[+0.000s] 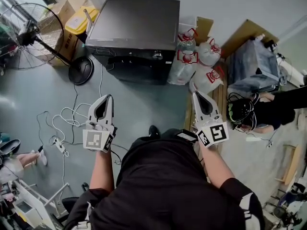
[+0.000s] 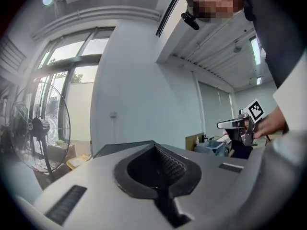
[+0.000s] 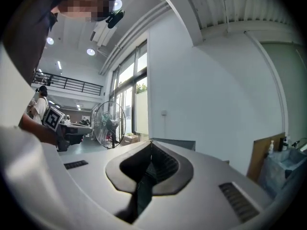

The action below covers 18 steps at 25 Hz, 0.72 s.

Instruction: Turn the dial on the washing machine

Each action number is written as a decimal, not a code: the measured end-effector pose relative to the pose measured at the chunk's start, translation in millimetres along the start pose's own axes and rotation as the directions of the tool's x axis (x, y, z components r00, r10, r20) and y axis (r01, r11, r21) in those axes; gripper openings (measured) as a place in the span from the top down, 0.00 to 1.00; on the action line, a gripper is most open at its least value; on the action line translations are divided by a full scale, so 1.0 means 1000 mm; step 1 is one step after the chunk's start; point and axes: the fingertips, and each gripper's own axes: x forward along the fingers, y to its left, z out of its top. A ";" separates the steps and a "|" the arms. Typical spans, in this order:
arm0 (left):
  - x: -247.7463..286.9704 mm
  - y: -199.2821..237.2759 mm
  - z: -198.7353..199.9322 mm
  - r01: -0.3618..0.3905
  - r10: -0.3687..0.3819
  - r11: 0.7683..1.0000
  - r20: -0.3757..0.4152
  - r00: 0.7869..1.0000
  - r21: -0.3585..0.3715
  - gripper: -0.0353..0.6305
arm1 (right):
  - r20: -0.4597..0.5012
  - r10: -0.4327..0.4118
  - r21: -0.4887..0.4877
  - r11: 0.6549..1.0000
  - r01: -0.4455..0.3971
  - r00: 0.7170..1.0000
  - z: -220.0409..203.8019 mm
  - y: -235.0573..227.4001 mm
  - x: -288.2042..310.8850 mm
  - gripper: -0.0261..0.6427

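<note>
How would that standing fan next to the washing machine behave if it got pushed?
The standing fan looks top-heavy: a wide cage on a thin pole, so a high push may tip it. Its round base likely resists low nudges.

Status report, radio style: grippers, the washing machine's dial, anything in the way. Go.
Left gripper shut, empty; right gripper shut, empty. Dial untouched, both short of it. Bags beside washing machine.

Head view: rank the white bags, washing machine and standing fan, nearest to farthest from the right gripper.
1. white bags, just ahead of the right gripper.
2. washing machine, top centre.
3. standing fan, far left.
</note>
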 end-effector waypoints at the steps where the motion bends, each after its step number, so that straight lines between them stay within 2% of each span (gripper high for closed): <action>1: -0.004 -0.002 -0.002 0.006 -0.006 1.000 -0.002 1.000 -0.017 0.93 | 0.000 -0.007 0.001 1.000 0.007 1.000 -0.002 0.003 -0.004 0.93; 3: -0.011 -0.008 -0.006 0.024 -0.025 0.998 -0.018 1.000 -0.050 0.93 | 0.002 -0.015 0.003 1.000 0.015 1.000 -0.005 0.009 -0.013 0.93; 7: -0.023 -0.025 0.014 0.031 -0.027 0.995 0.046 0.999 -0.092 0.93 | 0.012 -0.030 0.010 0.999 0.030 0.999 -0.011 0.017 -0.039 0.93; 13: -0.069 -0.073 0.008 0.068 -0.061 0.984 0.047 0.997 -0.163 0.93 | 0.024 -0.041 0.030 0.999 0.041 0.999 -0.020 0.034 -0.099 0.93; 18: -0.112 -0.123 -0.002 0.113 -0.116 0.979 -0.011 0.993 -0.169 0.93 | 0.027 -0.034 0.047 0.998 0.033 0.999 -0.032 0.058 -0.155 0.93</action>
